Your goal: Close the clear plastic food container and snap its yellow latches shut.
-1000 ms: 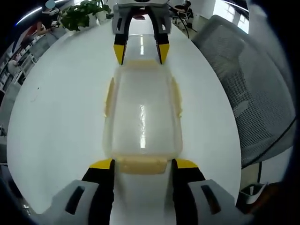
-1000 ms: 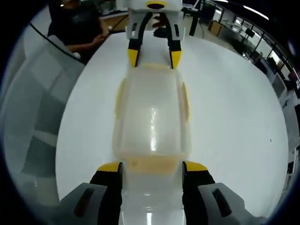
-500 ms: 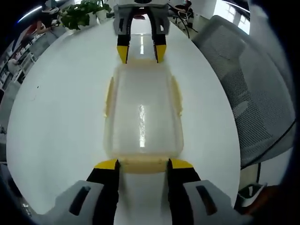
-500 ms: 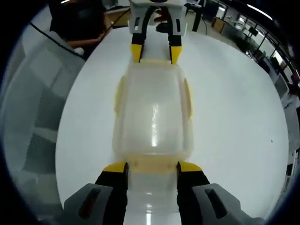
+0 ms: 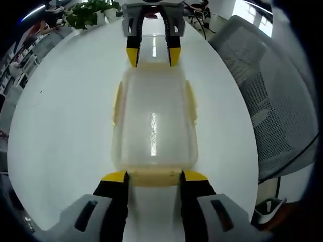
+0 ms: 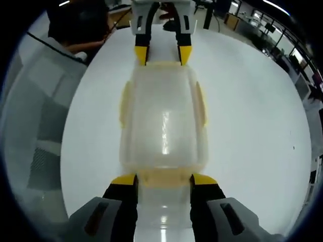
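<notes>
The clear plastic container [image 5: 154,121] lies lengthwise on the white table [image 5: 65,116] with its lid on. Yellow side latches [image 5: 117,103] lie flat along both long sides. My left gripper [image 5: 154,176] is at the near end, its yellow-tipped jaws closed against the two ends of the yellow end latch [image 5: 154,179]. At the far end my right gripper [image 5: 153,58] points back at me, its tips at the container's edge. In the right gripper view the same container [image 6: 164,121] runs from my right gripper [image 6: 164,180], pinching its end latch [image 6: 164,177], to the left gripper [image 6: 163,55].
A grey mesh office chair [image 5: 262,101] stands close to the table's right edge. A potted plant [image 5: 88,12] sits at the far end. In the right gripper view a person in dark clothes [image 6: 75,25] sits at the far left beside another chair [image 6: 35,111].
Both grippers' jaws have narrowed onto the end latches since a second ago and moved slightly closer to the container. The last half second shows only a small camera shift.
</notes>
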Action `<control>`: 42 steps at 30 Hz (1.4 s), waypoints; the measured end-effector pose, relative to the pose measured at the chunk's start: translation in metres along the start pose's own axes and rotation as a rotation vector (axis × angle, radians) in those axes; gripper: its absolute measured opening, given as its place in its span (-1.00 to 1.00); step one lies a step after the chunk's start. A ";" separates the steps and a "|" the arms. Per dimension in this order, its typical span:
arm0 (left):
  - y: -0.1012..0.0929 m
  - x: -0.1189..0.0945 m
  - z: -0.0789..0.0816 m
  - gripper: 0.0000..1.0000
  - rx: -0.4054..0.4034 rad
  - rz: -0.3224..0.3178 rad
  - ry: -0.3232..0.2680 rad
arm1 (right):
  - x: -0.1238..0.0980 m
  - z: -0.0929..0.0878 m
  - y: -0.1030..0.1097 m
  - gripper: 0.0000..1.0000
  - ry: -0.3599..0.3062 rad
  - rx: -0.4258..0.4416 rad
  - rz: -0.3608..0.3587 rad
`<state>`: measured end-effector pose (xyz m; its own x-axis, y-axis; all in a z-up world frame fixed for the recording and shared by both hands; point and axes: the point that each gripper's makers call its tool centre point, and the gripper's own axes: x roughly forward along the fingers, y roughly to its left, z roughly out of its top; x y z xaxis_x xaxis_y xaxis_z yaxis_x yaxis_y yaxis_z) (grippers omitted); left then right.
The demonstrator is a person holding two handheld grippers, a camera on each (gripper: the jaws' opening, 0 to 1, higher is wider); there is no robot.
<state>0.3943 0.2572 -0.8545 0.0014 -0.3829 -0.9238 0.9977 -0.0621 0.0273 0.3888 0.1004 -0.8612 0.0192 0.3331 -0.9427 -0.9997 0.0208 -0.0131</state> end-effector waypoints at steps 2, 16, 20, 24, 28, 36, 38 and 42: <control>0.000 0.000 -0.001 -0.21 0.003 -0.002 -0.010 | 0.000 0.000 0.000 -0.23 0.000 -0.001 0.002; 0.000 0.000 0.000 -0.20 0.002 0.000 0.002 | 0.002 0.000 -0.001 -0.21 0.049 0.005 0.006; 0.000 0.000 0.001 -0.20 0.000 0.000 -0.001 | 0.001 0.000 -0.001 -0.20 0.062 0.002 0.011; 0.000 0.000 0.001 -0.20 0.000 0.000 0.007 | 0.001 -0.001 -0.001 -0.19 0.072 -0.003 0.014; 0.000 0.000 0.001 -0.20 -0.002 0.001 0.007 | 0.001 -0.001 -0.001 -0.20 0.068 -0.003 0.016; -0.001 0.000 0.001 -0.20 -0.001 0.000 0.013 | 0.002 -0.001 -0.001 -0.19 0.072 -0.005 0.021; -0.001 0.000 0.001 -0.19 -0.002 0.001 0.016 | 0.002 -0.001 -0.002 -0.19 0.075 -0.004 0.022; -0.001 0.000 0.001 -0.20 -0.003 0.001 0.023 | 0.002 -0.001 -0.001 -0.20 0.085 0.001 0.021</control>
<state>0.3934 0.2563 -0.8539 0.0037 -0.3614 -0.9324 0.9979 -0.0593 0.0270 0.3903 0.1001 -0.8629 -0.0031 0.2526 -0.9676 -0.9999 0.0152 0.0071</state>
